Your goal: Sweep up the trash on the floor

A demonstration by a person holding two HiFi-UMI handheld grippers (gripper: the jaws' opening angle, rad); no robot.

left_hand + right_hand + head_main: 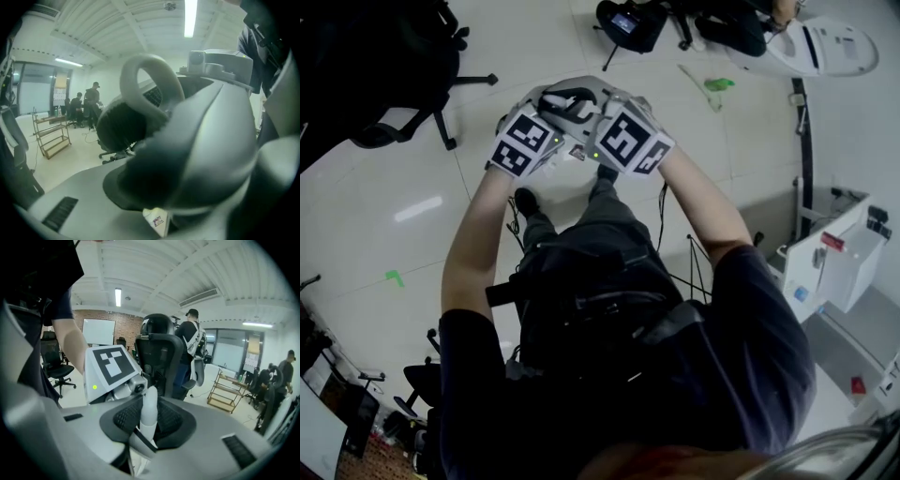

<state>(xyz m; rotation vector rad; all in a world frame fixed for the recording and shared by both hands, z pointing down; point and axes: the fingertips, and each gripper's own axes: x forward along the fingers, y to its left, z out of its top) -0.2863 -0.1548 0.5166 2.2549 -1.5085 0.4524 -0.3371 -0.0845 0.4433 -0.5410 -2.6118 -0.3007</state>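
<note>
Left gripper (549, 109) and right gripper (600, 103) close together, fingers blurred, perhaps touching

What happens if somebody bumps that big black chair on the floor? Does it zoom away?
It would probably roll: the black chair stands on spread legs that look wheel-tipped, and the floor is smooth and shiny. It looks big and bulky, so it is likely heavy to lift, and pushing would be easier than carrying.

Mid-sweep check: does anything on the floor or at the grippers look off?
A green scrap lies loose on the floor ahead: unswept trash. The left gripper and right gripper crowd together on one grey looped handle, well short of it.
</note>
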